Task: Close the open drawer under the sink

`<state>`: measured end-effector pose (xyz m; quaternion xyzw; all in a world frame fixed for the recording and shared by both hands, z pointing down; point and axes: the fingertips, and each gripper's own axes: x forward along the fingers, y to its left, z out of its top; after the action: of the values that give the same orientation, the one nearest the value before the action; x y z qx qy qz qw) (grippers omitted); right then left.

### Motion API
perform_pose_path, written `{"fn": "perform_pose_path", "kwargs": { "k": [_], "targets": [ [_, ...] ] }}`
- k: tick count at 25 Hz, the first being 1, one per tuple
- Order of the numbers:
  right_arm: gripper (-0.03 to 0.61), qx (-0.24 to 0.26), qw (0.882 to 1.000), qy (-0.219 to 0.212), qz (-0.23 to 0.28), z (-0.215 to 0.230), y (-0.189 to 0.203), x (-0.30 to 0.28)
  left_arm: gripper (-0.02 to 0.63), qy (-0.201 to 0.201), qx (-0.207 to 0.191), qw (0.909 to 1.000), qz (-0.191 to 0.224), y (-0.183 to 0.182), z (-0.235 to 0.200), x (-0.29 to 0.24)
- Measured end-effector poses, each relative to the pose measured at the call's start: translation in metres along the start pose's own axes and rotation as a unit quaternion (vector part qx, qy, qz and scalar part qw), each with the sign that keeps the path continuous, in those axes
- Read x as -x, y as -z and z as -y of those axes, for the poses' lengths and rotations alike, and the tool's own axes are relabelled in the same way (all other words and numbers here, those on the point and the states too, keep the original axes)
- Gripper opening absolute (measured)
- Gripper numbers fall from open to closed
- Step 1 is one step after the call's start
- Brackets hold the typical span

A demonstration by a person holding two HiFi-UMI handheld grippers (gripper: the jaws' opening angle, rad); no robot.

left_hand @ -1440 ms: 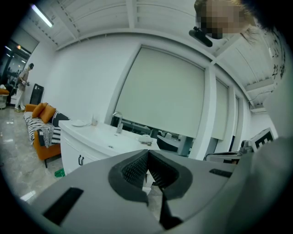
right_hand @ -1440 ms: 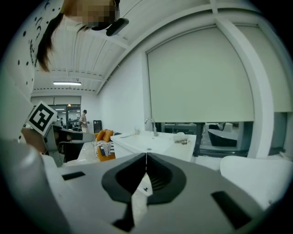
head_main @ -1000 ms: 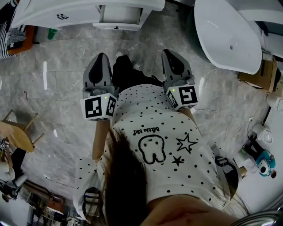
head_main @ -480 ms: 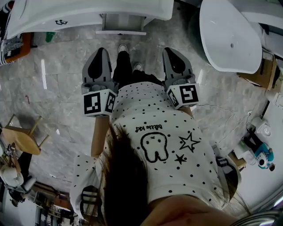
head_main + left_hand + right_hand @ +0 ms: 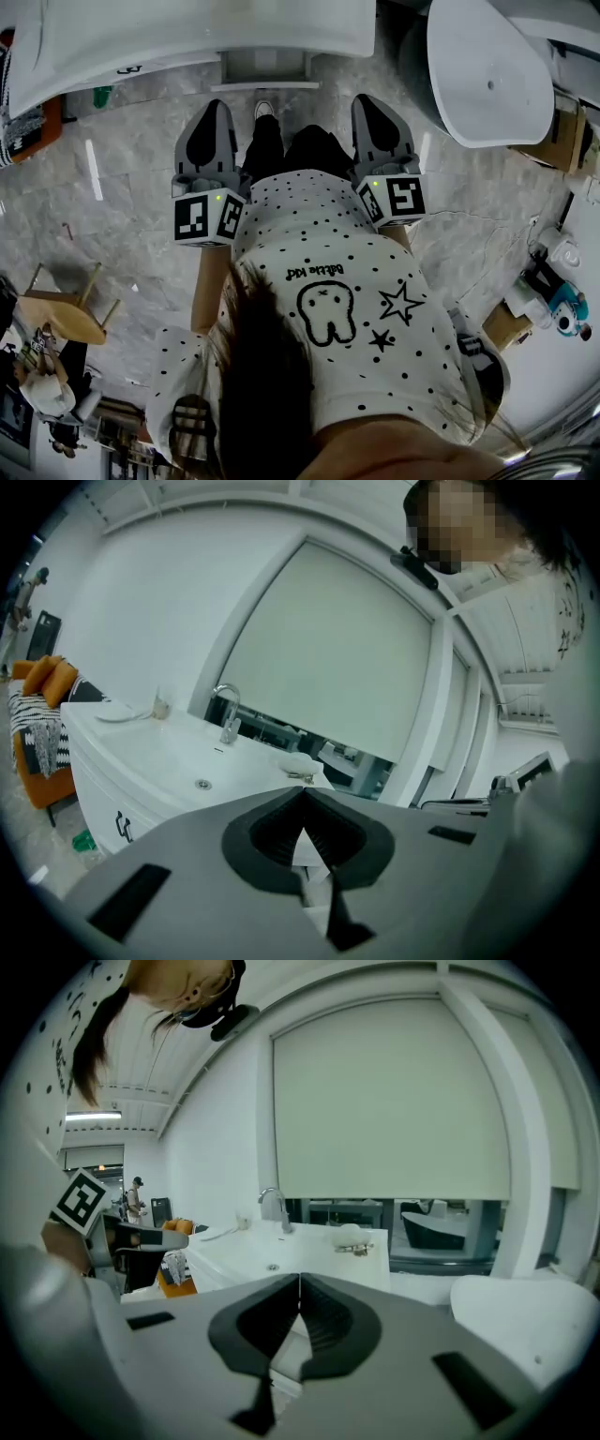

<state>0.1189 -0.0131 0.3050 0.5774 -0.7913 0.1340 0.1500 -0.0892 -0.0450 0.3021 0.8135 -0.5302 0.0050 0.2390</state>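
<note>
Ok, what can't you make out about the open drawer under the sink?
Inside of the drawer: in the head view the sink counter overhangs it; only its front strip shows.
The drawer in the left gripper view: the shut left hand-held gripper covers all but a white sliver.
Same in the right gripper view, behind the right hand-held gripper.
Its handle: not discernible in any view.

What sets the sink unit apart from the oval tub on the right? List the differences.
The sink unit stands straight ahead; the oval tub stands off to the right. The sink unit has a drawer pulled out beneath it and a tap on top; the oval tub shows neither. Both are white.
</note>
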Motion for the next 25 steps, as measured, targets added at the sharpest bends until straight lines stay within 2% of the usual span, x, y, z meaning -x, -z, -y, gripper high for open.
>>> {"fn": "perform_pose_path", "kwargs": {
  "k": [11, 25],
  "targets": [
    [0.014, 0.002, 1.000, -0.007, -0.006, -0.004, -0.005, -0.012, 0.006, -0.011, 0.007, 0.9999, -0.001, -0.003, -0.010, -0.002],
    [0.014, 0.013, 0.999, -0.029, 0.002, 0.023, -0.016, -0.012, 0.006, -0.049, -0.034, 0.9982, 0.006, -0.007, 0.002, -0.004]
  ]
}}
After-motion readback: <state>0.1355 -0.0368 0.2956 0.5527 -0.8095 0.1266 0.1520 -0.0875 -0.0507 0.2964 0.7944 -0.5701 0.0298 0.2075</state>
